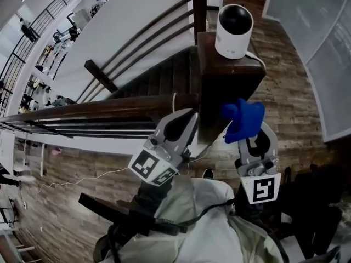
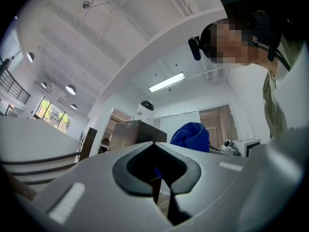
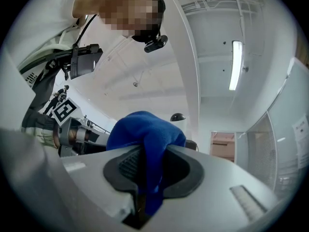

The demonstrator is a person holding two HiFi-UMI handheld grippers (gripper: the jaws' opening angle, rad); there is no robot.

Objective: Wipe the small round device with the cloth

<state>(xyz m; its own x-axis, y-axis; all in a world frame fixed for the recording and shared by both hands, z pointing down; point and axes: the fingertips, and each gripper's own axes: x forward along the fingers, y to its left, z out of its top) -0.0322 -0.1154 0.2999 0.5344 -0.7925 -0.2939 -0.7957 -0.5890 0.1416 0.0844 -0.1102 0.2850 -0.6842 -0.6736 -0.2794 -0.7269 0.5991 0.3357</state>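
The right gripper (image 3: pixel 144 153) is nearest. Its jaws are pressed together on a blue cloth (image 3: pixel 145 129), which fills the gap between them and swells out in a bunch beyond the tips. This bunch hides most of the small round device (image 3: pixel 177 117) ahead of the jaws; only its dark top shows. The left gripper (image 2: pixel 154 146) has its jaws closed on each other, with nothing between them. The device stands upright on a wooden post (image 1: pixel 219 75), ahead of both pairs of jaws, long axis vertical, dark face tilted upward.
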